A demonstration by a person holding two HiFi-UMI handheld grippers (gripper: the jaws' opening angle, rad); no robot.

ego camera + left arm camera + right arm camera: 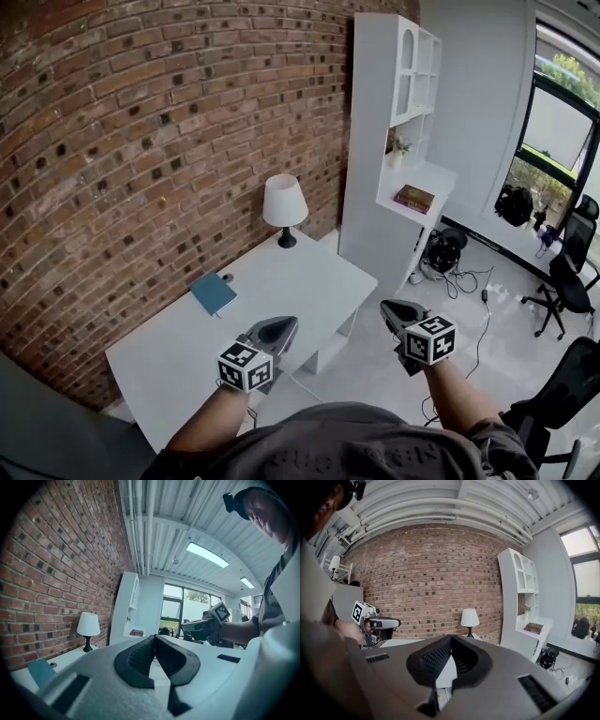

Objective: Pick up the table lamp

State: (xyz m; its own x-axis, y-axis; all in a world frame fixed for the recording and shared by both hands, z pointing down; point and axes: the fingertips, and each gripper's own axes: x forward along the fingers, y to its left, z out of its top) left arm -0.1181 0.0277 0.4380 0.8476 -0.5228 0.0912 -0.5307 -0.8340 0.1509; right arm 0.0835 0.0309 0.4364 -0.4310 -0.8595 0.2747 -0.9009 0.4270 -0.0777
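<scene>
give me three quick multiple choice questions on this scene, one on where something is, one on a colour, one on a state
1. Where does the table lamp stand? A on a stool; B at the white table's far end, by the brick wall; C on a sofa.
2. What colour is the notebook? A red; B teal; C yellow.
3. The left gripper's jaws are: A shut, empty; B shut on the lamp; C wide apart.
Answers: 1 B, its base sits on the tabletop; 2 B, its cover is teal; 3 A, its pads meet with nothing between.
</scene>
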